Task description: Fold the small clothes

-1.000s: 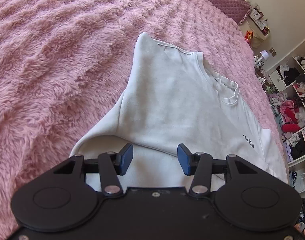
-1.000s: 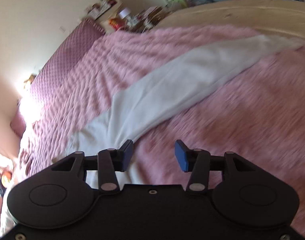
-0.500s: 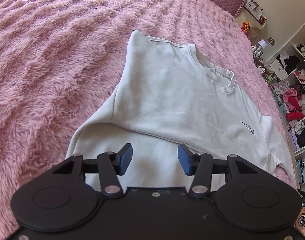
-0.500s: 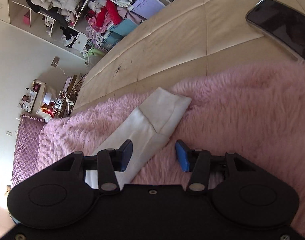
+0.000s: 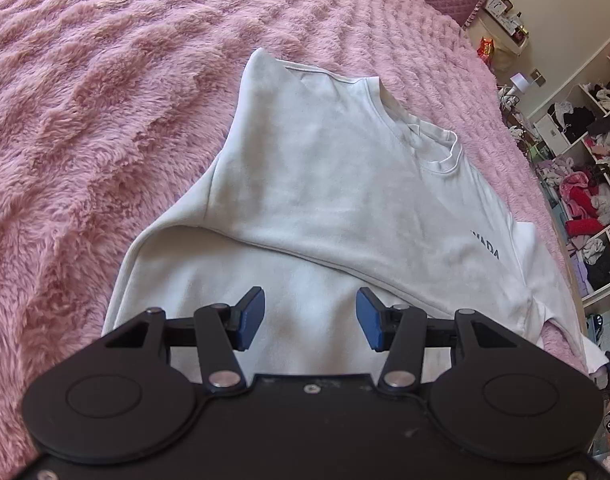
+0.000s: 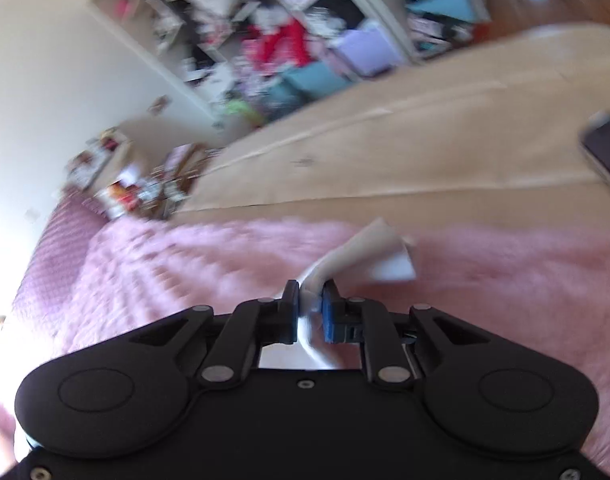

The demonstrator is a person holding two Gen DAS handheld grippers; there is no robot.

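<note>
Step in hand: sleeve fold. Right gripper (image 6: 309,304) has just been closing, and its pads now clench the cuff end of the white sleeve (image 6: 369,254), lifted off the pink blanket (image 6: 185,264) near the bed's bare tan edge. Left gripper (image 5: 309,318) hangs released over the sweatshirt (image 5: 325,200), nothing between its jaws. Sweatshirt lies flat mid-blanket, 1 sleeve already folded across; long axis runs collar-to-hem, collar pointing away toward the headboard. Next, probably: carry the cuff back across the sweatshirt body, keep the sleeve untwisted.
</note>
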